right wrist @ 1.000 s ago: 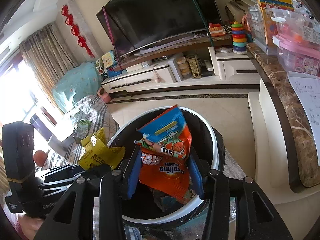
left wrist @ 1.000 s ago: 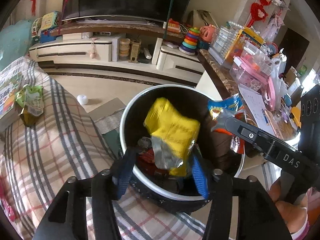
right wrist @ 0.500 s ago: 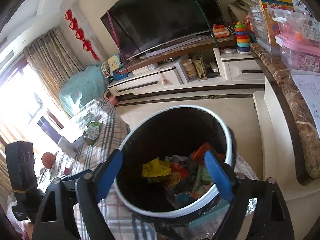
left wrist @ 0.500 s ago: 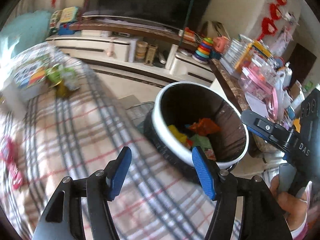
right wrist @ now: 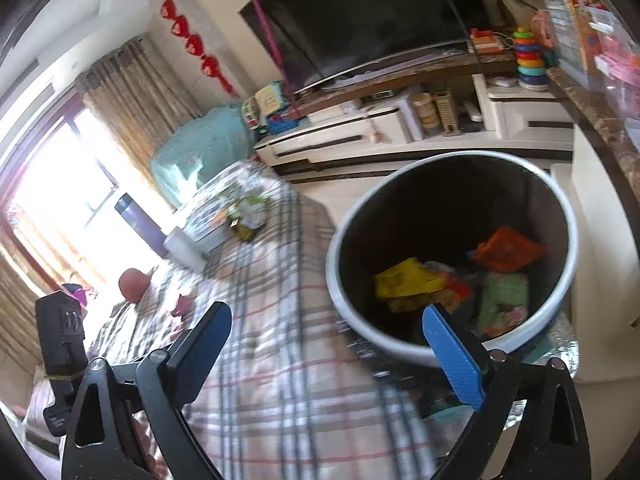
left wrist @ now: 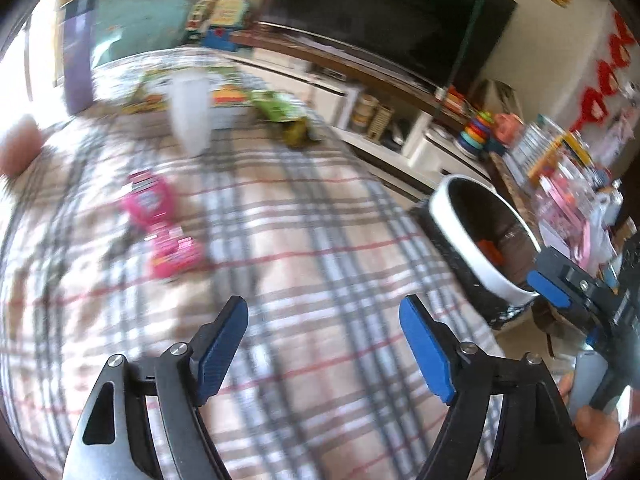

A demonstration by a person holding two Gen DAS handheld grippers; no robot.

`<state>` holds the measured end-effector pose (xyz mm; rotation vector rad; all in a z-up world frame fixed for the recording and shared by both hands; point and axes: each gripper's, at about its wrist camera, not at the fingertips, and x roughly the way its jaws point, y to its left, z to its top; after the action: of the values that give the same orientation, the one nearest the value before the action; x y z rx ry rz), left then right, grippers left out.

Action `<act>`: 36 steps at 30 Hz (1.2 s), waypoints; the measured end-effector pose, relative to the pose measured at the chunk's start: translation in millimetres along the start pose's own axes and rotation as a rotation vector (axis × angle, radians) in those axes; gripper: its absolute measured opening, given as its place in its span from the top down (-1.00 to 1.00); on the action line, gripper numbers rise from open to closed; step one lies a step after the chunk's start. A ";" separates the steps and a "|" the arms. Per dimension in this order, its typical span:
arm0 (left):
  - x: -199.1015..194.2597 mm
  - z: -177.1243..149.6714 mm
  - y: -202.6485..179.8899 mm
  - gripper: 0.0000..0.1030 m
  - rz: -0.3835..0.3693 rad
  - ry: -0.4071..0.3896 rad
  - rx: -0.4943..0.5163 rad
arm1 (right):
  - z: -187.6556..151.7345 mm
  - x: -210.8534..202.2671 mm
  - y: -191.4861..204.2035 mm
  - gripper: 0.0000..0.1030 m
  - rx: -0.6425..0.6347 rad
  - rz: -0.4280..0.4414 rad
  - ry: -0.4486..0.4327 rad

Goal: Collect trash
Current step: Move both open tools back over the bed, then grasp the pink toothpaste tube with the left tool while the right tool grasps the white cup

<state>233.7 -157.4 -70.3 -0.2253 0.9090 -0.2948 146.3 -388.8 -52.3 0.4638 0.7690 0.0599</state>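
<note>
A round bin with a white rim (right wrist: 568, 216) (left wrist: 476, 260) stands beside the plaid-covered table (left wrist: 280, 240). Inside it lie a yellow wrapper (right wrist: 404, 280), an orange wrapper (right wrist: 508, 250) and a green one (right wrist: 502, 300). My left gripper (left wrist: 322, 320) hovers over the plaid cloth, its jaws opening with nothing between them. Pink wrappers (left wrist: 160, 220) lie on the cloth to its upper left; a green packet (left wrist: 280, 108) sits farther back. My right gripper (right wrist: 326, 330) hangs at the bin's near edge, jaws opening wide and empty.
A white cup (left wrist: 190, 114), books (left wrist: 224, 100), a purple bottle (left wrist: 78, 52) and a round reddish object (right wrist: 134, 284) sit on the table's far side. A TV cabinet (right wrist: 400, 120) runs along the back wall. A stone-topped counter (right wrist: 600, 120) with plastic boxes borders the bin on the right.
Both grippers let go of their wrappers, yellow from the left and orange from the right, which now lie in the bin. Both opened. The left swung left over the table; the right shifted left too.
</note>
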 end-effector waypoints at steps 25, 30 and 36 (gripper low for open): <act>19.0 45.5 64.2 -0.47 0.132 0.023 -0.128 | -33.2 56.7 71.9 -0.98 -0.076 0.076 0.056; 35.2 46.9 68.0 0.19 0.180 0.019 -0.093 | -28.4 68.6 77.4 -0.98 -0.067 0.088 0.089; 19.3 38.3 102.4 0.62 0.153 -0.005 -0.099 | -24.7 86.4 85.0 -0.98 -0.078 0.100 0.106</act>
<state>291.5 -65.6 -93.9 -0.2459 0.9316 -0.1075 201.6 -284.1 -88.3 0.4268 0.8442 0.2087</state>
